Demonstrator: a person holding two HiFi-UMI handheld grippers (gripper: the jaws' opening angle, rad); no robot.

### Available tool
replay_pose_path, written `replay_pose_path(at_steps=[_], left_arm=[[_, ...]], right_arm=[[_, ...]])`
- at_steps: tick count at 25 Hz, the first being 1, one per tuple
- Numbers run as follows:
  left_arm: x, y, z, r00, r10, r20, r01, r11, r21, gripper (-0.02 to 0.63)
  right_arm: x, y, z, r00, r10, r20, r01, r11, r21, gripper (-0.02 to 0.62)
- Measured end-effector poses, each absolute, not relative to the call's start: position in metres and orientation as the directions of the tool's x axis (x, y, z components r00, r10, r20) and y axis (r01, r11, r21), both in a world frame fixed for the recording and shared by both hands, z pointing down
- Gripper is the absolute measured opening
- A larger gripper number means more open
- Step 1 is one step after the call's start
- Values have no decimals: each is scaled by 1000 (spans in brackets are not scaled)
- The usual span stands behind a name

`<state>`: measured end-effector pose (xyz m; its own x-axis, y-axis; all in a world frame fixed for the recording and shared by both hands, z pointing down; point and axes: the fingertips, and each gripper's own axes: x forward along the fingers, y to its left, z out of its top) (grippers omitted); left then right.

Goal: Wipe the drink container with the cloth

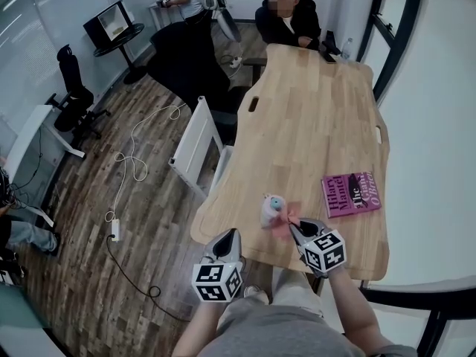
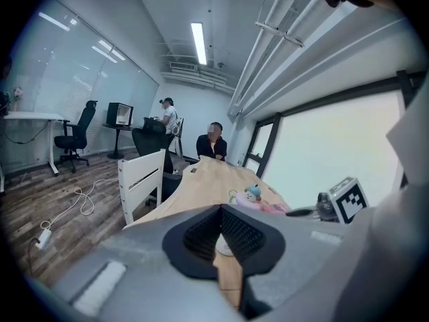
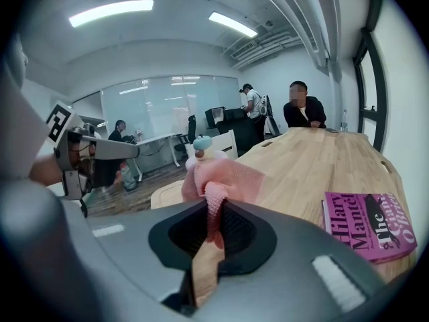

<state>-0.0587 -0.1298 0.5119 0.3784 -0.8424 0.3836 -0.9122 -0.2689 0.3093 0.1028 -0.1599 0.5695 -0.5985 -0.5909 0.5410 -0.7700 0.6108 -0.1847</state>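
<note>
Pink cloth (image 1: 285,219) pinched in right tool (image 1: 296,227), touching container (image 1: 272,207); left tool (image 1: 230,235) closed.

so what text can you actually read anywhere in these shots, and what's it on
"Hilary Mantel": on the cover of the pink book.
"The": first word of the title on the same cover; the words after it are warped at the picture's edge and too unclear to quote.
Nothing readable shows on the drink container or the cloth.

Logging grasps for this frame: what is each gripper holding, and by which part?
The right gripper pinches the pink knitted cloth by a bunched fold at its near end. The left gripper is shut on nothing.
</note>
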Motion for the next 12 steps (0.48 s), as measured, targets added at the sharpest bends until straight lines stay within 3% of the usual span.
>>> replay_pose_path(at_steps=[12], left_arm=[[-57, -144, 525, 371, -835, 406, -915, -252, 316, 5]], right_arm=[[102, -167, 607, -586, -525, 617, -759, 621, -193, 26]])
